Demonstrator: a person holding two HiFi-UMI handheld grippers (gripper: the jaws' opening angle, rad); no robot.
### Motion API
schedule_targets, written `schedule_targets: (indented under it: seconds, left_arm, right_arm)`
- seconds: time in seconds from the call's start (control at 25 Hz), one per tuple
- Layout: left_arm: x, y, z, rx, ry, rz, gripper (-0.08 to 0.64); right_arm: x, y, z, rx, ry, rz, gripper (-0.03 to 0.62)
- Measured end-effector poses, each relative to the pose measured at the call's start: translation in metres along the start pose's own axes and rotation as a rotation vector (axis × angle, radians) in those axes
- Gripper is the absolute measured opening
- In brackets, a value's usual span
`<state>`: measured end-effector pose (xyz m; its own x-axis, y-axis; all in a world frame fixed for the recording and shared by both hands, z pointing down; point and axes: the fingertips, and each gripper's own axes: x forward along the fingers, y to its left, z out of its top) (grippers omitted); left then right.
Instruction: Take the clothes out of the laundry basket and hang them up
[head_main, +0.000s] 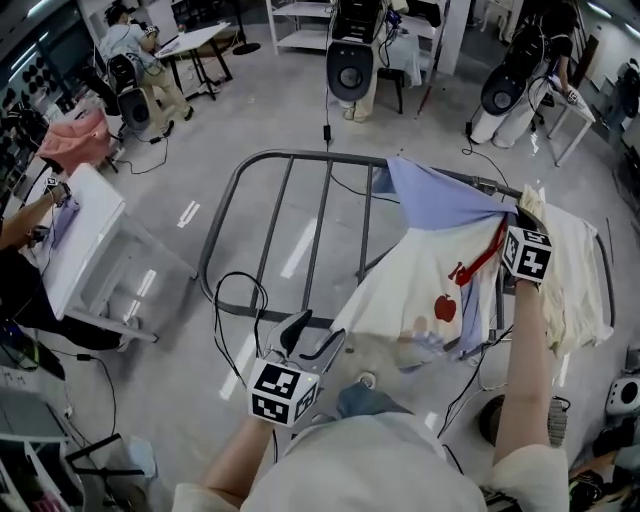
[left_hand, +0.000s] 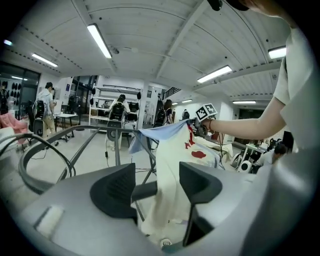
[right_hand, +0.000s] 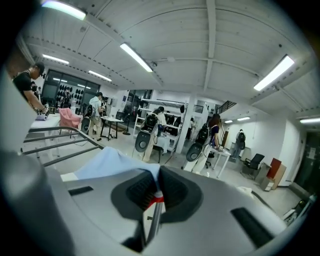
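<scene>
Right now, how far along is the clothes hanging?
One cream garment already looks draped over the right end of the drying rack. In hand: the right tool is shut on the apple-print shirt, holding it above the rails, while the left tool is open near its lower edge, not gripping. Left: spread that shirt on the rack. The basket is out of view, so I cannot tell what remains.

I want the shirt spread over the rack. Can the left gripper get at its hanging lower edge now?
Probably yes: the left gripper stands open, the shirt hangs just ahead of its jaws, nothing shows between them.
</scene>
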<state>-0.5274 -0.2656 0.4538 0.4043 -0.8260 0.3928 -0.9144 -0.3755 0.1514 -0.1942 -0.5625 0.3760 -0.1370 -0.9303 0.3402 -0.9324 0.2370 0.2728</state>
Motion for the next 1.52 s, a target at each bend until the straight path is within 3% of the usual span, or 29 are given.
schedule_targets:
  seconds: [0.2, 0.48, 0.64, 0.92, 1.08, 1.16, 1.32, 1.52]
  left_arm:
    - [-0.01, -0.002, -0.05, -0.023, 0.067, 0.05, 0.267]
    - [0.019, -0.006, -0.133, 0.015, 0.261, 0.047, 0.265]
    - [0.033, -0.005, -0.154, -0.003, 0.302, 0.083, 0.228]
    - [0.022, 0.006, -0.14, -0.043, 0.246, 0.138, 0.033]
    - [-0.007, 0.009, -0.114, -0.089, 0.212, 0.069, 0.028]
    - [-0.024, 0.02, -0.098, -0.105, 0.187, 0.074, 0.028]
    - [-0.056, 0.054, -0.063, -0.076, 0.15, 0.144, 0.026]
    - [-0.086, 0.115, -0.005, -0.021, 0.088, 0.291, 0.026]
  right_arm:
    - [-0.006, 0.006, 0.0, 0.003, 0.009, -0.017, 0.006]
    - [-0.017, 0.008, -0.001, 0.028, 0.016, -0.04, 0.006]
    - [-0.02, 0.004, -0.002, 0.028, 0.024, -0.049, 0.006]
    - [-0.022, 0.003, -0.007, 0.035, 0.028, -0.052, 0.006]
    - [-0.019, 0.0, -0.009, 0.025, 0.028, -0.048, 0.006]
    - [-0.016, -0.003, -0.009, 0.022, 0.028, -0.044, 0.006]
    - [-0.005, -0.008, -0.008, 0.041, 0.021, -0.028, 0.006]
    - [0.013, -0.008, -0.008, 0.036, 0.019, 0.026, 0.006]
